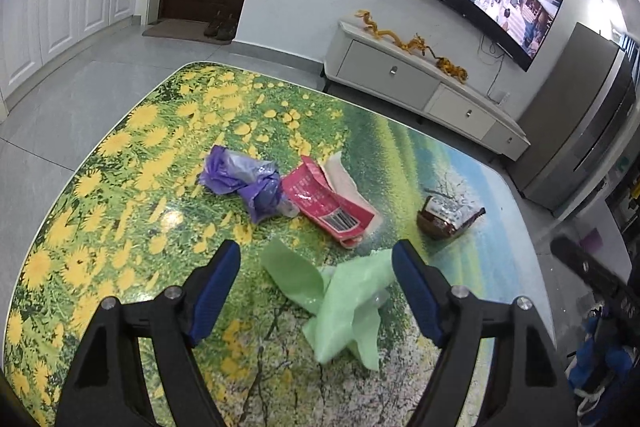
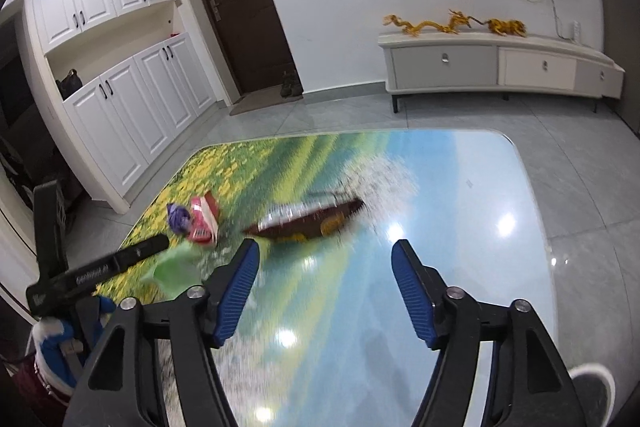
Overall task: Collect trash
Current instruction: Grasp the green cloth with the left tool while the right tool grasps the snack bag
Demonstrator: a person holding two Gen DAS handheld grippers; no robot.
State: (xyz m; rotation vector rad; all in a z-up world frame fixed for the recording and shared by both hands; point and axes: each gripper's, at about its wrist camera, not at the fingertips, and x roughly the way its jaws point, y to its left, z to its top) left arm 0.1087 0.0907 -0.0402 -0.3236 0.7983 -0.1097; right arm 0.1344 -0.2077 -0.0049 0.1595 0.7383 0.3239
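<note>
Hovering left gripper (image 1: 316, 259) agape over green bag (image 1: 344, 303) | right gripper (image 2: 326, 259) agape, empty | brown wrapper (image 2: 308, 223) ahead

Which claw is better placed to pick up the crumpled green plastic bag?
Probably the left. The left claw stands open with the crumpled green plastic bag between its fingers. The right claw is open over bare tabletop, the bag off to its left.

you have four pieces of trash on one table (image 1: 120, 155): one purple plastic bag (image 1: 244, 183), one red wrapper (image 1: 328, 205), one brown wrapper (image 1: 444, 217), one green plastic bag (image 1: 340, 299). two grippers: left gripper (image 1: 316, 257), right gripper (image 2: 326, 255).
</note>
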